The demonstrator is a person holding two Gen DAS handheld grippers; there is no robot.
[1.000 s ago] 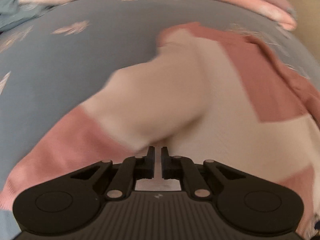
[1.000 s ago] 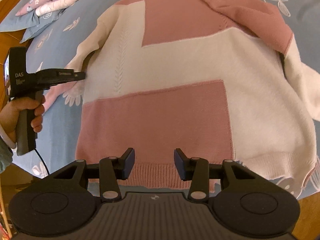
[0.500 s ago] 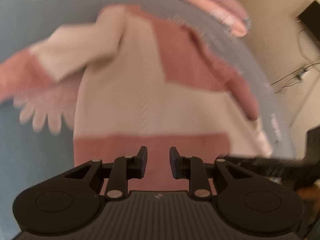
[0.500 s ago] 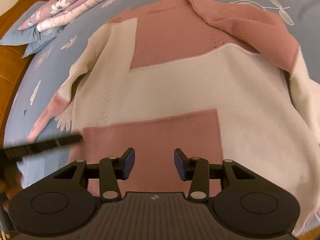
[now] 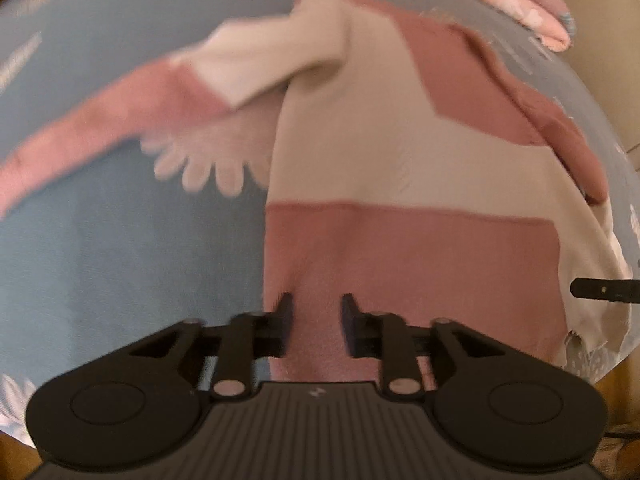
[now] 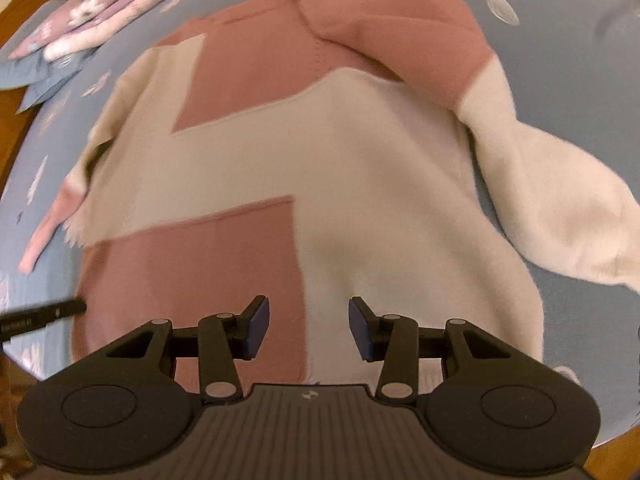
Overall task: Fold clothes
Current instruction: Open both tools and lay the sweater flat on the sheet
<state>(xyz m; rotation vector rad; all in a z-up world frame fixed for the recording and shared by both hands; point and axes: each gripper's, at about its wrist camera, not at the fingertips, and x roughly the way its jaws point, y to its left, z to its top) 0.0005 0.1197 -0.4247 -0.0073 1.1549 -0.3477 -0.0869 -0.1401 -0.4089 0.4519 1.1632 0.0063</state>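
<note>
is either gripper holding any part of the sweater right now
No. The left gripper, whose jaws have just been opening, and the right gripper both stand open over the sweater near its hem, gripping nothing.

Black left gripper (image 5: 316, 322); right gripper (image 6: 308, 328) has blue-padded jaws.

Sweater (image 6: 360, 168): soft, matt, fuzzy knit. Bedsheet (image 6: 560, 40): smooth printed cloth. Grippers: matt black plastic. Bedframe (image 6: 16, 128), at 9 o'clock: polished wood.
</note>
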